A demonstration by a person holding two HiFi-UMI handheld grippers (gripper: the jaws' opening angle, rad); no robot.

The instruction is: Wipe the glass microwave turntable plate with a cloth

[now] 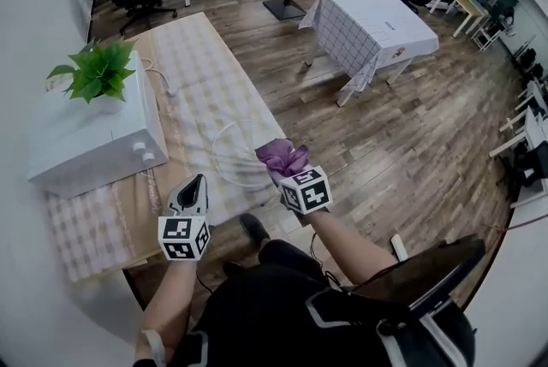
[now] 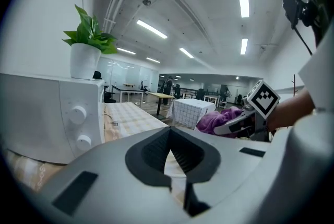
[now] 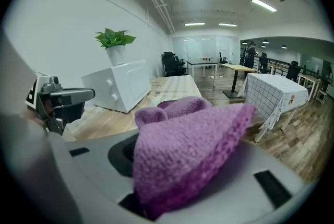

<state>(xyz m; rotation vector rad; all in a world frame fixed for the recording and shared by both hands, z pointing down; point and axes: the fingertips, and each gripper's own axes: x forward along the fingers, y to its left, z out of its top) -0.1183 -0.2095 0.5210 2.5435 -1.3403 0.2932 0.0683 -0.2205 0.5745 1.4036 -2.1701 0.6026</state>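
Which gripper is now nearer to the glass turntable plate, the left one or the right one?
Right. The right gripper, jaws shut on the purple cloth, is at the right rim of the plate; the left gripper sits short of its near-left edge.

- In the head view, the near right rim of the glass plate is hidden behind the purple cloth and the right hand-held gripper.
- In the right gripper view, the cloth covers that gripper's jaws, so their pads are out of sight.
- In the left gripper view, the picture's left edge cuts off the microwave.
- The pale sliver between the left hand-held gripper's jaws is too small to tell plate from worktop.
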